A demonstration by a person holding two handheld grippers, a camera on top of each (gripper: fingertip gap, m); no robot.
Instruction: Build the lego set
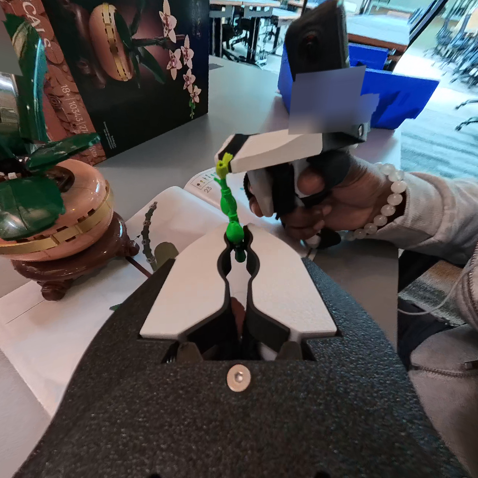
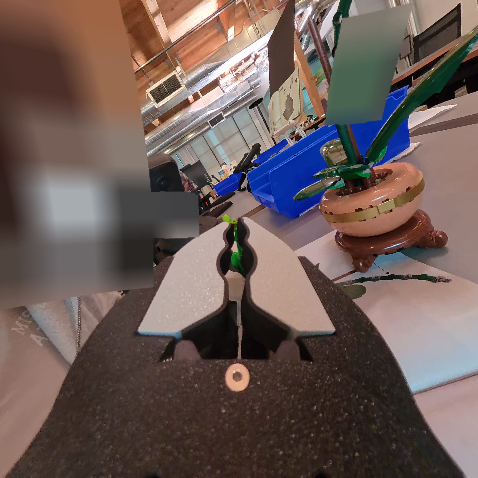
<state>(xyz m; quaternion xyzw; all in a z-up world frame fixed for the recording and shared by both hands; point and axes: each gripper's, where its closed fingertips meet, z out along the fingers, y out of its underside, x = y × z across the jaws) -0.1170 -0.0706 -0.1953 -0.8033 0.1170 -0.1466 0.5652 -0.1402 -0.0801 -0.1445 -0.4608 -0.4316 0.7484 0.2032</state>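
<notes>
A bright green jointed stem stands upright between both grippers. My left gripper is shut on its lower end. My right gripper comes in from the right and is shut on the stem's top, at a lime-green tip piece. In the right wrist view the stem runs between the closed fingers of the right gripper, and the lime tip pokes out at the fingertips. The built pink pot with gold band, brown base and dark green leaves stands at the left.
The open instruction booklet lies under the grippers. The set's dark box stands at the back left. Blue bins stand at the back right. In the right wrist view the pot is to the right, with blue bins behind it. The built pink pot is about 9 cm from my right fingertips. Seen from the right wrist view as well.
</notes>
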